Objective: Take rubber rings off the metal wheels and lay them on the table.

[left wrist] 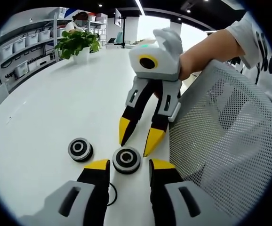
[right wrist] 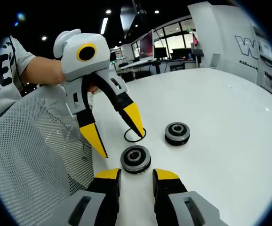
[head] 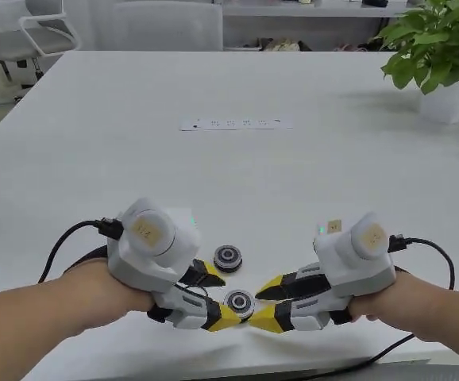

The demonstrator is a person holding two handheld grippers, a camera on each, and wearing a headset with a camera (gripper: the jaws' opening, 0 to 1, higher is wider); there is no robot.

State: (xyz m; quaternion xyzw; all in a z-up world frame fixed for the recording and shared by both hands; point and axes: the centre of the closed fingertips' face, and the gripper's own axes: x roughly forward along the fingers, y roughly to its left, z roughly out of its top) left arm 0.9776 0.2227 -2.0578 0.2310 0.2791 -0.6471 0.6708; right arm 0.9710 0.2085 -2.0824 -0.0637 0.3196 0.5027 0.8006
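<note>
Facing each other across one metal wheel (head: 238, 302), the left tongs (left wrist: 129, 165) and the right tongs (right wrist: 137, 175) were both open and gripped nothing. Their yellow tips pointed in at the wheel from either side. The wheel lay flat on the counter (head: 237, 175) near its front edge, just ahead of each pair of tips. No contact with it could be made out. One loose black rubber ring (right wrist: 135, 134) lay flat on the counter just beside the inner tip of the left tongs, apart from both wheels. That part of the task was judged complete. A second metal wheel (head: 227, 256) lay flat near the first, farther from the counter edge and outside both pairs of tongs. Both wheels showed dark outer bands, read as rings not yet removed. Their number could not be told. The work was judged to be at an early stage, with the near wheel next in hand.
</note>
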